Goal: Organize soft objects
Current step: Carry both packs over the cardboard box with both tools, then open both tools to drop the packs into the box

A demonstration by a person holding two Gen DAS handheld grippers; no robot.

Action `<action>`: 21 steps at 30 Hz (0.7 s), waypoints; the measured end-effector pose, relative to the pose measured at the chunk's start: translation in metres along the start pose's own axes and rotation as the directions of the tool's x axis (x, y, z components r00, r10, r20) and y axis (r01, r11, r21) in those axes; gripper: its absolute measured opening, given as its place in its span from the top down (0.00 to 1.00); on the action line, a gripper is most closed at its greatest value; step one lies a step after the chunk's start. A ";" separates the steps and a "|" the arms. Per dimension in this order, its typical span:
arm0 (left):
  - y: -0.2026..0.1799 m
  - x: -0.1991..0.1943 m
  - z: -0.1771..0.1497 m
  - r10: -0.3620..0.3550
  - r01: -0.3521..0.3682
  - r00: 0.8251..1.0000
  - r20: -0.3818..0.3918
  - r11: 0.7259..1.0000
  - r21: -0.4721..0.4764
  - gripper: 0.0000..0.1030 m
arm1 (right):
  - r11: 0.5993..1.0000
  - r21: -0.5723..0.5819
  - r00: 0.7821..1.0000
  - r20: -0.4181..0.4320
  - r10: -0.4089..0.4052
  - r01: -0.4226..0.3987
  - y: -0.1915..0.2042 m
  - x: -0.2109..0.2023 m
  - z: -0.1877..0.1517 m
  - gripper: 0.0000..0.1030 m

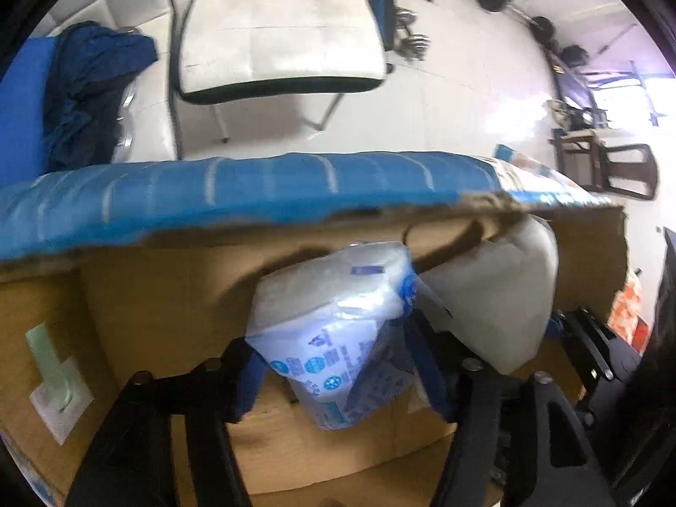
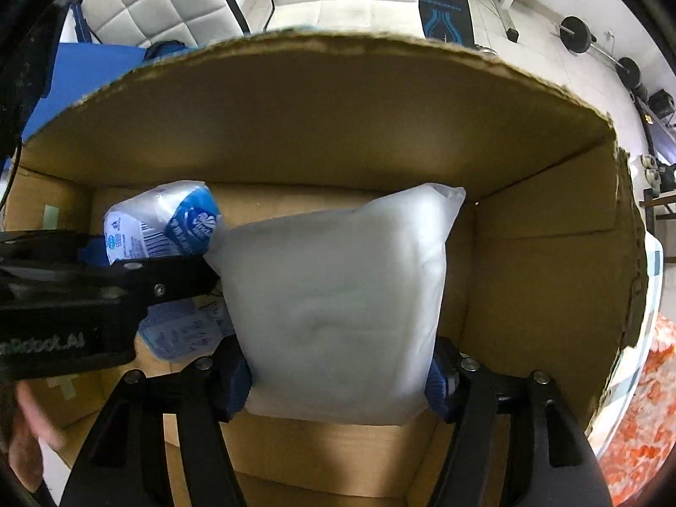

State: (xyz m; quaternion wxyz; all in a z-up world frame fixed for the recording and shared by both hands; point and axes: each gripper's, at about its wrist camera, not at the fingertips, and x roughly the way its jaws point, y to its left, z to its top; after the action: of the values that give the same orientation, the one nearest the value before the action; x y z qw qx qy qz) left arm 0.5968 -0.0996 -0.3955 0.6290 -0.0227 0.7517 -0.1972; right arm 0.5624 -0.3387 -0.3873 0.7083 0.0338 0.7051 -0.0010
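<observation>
2 packs sit inside the cardboard box (image 2: 528, 194): left gripper (image 1: 338, 374) brackets the printed tissue pack (image 1: 338, 338), unclenched; right gripper (image 2: 338, 374) grasps the plain white pack (image 2: 338, 295), long axis pointing away.

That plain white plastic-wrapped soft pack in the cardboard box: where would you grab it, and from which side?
Grip the plain white plastic-wrapped soft pack across its two flat side edges near its lower end, coming straight down from above the brown cardboard box. The box walls block side approaches, and the pack stands on edge, so its narrow width fits between the right gripper fingers, as now.
</observation>
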 end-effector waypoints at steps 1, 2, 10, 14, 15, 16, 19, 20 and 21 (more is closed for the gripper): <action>0.001 -0.004 -0.001 0.023 -0.023 1.000 0.006 1.000 -0.013 0.32 | 1.000 -0.002 1.000 0.003 0.008 -0.008 0.000 0.000 0.000 0.33; 0.003 -0.009 -0.003 0.044 -0.043 0.999 0.019 0.999 -0.022 0.31 | 1.000 -0.009 1.000 0.004 0.012 -0.012 0.001 0.001 0.000 0.32; -0.007 -0.049 -0.022 0.143 -0.139 0.980 0.139 0.990 -0.039 0.15 | 0.999 -0.024 0.999 0.013 0.033 -0.033 0.004 -0.009 -0.017 0.20; -0.009 -0.064 -0.035 0.157 -0.146 0.964 0.216 0.987 -0.065 0.09 | 0.998 -0.003 0.996 0.062 0.060 -0.060 0.003 -0.028 -0.027 0.00; -0.012 -0.068 -0.037 0.162 -0.150 0.958 0.235 0.986 -0.069 0.07 | 0.999 0.002 0.996 0.074 0.052 -0.052 0.003 -0.035 -0.031 0.00; -0.015 -0.073 -0.045 0.173 -0.159 0.950 0.259 0.984 -0.073 0.04 | 0.999 0.009 0.995 0.088 0.039 -0.040 0.003 -0.040 -0.035 0.00; -0.020 -0.082 -0.067 0.215 -0.199 0.924 0.317 0.977 -0.082 0.01 | 0.999 0.034 0.991 0.132 0.018 -0.023 0.001 -0.054 -0.051 0.00; -0.023 -0.085 -0.077 0.215 -0.199 0.919 0.331 0.976 -0.082 0.01 | 0.999 0.044 0.990 0.141 0.023 -0.029 -0.001 -0.060 -0.057 0.00; -0.024 -0.087 -0.085 0.212 -0.194 0.913 0.348 0.977 -0.086 0.01 | 0.998 0.052 0.989 0.148 0.030 -0.038 -0.003 -0.064 -0.064 0.00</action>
State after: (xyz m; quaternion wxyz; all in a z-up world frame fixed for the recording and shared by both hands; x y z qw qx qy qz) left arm 0.5290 -0.0749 -0.2952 0.7707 0.0043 0.6286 -0.1047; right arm 0.4978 -0.3417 -0.3235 0.7572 0.0649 0.6499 -0.0106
